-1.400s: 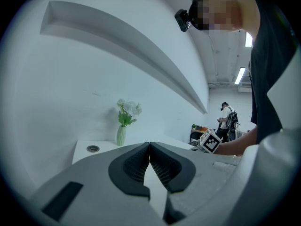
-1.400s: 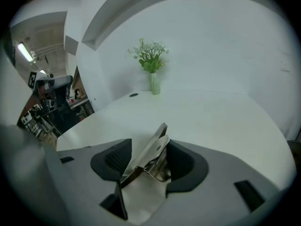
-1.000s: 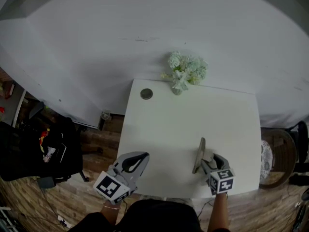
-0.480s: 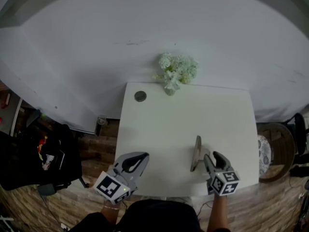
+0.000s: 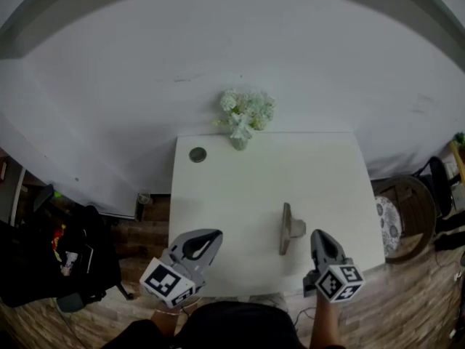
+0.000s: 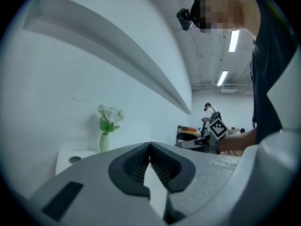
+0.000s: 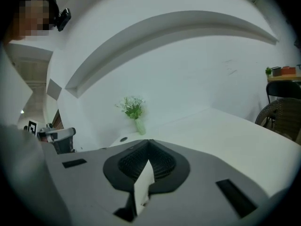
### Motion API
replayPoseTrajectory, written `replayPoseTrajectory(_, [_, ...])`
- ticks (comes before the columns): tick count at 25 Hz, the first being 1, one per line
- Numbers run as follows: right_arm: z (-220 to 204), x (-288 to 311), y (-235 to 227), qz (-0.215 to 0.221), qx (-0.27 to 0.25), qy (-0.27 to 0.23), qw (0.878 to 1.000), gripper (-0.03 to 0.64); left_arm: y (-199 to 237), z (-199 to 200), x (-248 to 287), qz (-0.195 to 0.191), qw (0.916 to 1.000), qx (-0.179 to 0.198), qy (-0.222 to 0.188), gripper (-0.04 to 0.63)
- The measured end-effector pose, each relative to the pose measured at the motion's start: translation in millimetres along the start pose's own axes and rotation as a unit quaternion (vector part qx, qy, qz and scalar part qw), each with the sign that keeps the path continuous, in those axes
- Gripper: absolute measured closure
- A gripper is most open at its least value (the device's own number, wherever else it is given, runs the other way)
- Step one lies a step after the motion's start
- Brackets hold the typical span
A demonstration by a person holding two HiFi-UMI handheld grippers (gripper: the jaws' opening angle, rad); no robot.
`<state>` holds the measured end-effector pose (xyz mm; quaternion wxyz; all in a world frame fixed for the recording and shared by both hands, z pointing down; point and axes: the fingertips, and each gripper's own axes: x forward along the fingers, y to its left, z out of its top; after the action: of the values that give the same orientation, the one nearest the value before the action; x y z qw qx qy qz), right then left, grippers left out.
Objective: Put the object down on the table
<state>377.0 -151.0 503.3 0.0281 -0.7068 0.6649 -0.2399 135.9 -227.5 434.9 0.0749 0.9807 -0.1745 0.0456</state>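
Grey object lying on the white counter near its front edge, my right hand-held gripper just beside it, jaws just closed together on nothing, my left hand-held gripper at the front-left corner, jaws likewise together and empty.

Grey object set on white table. Right gripper just beside, not touching, jaws just closed, empty. Left gripper over front-left edge. Vase, disc at back.

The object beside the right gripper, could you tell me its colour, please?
The object is dull grey, clearest in the head view.
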Motion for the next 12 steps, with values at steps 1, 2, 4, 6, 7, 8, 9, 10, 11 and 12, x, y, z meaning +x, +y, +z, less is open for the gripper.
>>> replayPoseTrajectory(1, [3.0,-4.8,4.1,0.002,0.004,-0.004,1.0,0.619,-1.3,0.8,-0.7,-0.004,1.0,0.004,-0.002,0.595])
replayPoseTrajectory(2, [6.1,-9.6,8.9,0.005,0.006,-0.008,1.0,0.618,-2.5,1.6,-1.3,-0.006,0.9999,0.007,-0.003,0.595])
replayPoseTrajectory(4, [12.7,-18.2,20.5,0.013,-0.001,-0.016,1.0,0.618,-5.1,3.0,-2.8,-0.008,1.0,0.005,0.002,0.595])
replayPoseTrajectory(6, [19.1,-25.7,34.0,0.022,-0.016,-0.023,0.999,0.618,-8.0,4.4,-5.4,-0.008,0.9999,-0.001,0.009,0.595])
replayPoseTrajectory(7, [21.9,-29.6,40.9,0.027,-0.021,-0.027,0.999,0.618,-9.2,6.0,-6.9,-0.01,0.9999,0.003,0.006,0.595])
replayPoseTrajectory(8, [24.4,-33.3,47.4,0.032,-0.024,-0.031,0.999,0.618,-10.3,7.9,-8.4,-0.013,0.9999,0.01,0.0,0.595])
replayPoseTrajectory(9, [26.4,-36.7,53.4,0.036,-0.026,-0.034,0.998,0.618,-11.1,9.5,-10.0,-0.015,0.9998,0.015,-0.005,0.595])
replayPoseTrajectory(10, [27.7,-39.7,58.7,0.039,-0.029,-0.035,0.998,0.618,-11.7,10.4,-11.6,-0.016,0.9997,0.019,-0.007,0.595])
replayPoseTrajectory(11, [28.3,-42.2,63.7,0.041,-0.033,-0.035,0.998,0.619,-12.3,10.7,-13.1,-0.018,0.9996,0.021,-0.008,0.595])
replayPoseTrajectory(12, [28.6,-44.4,68.2,0.043,-0.038,-0.035,0.998,0.618,-13.0,10.7,-14.4,-0.019,0.9996,0.021,-0.008,0.595])
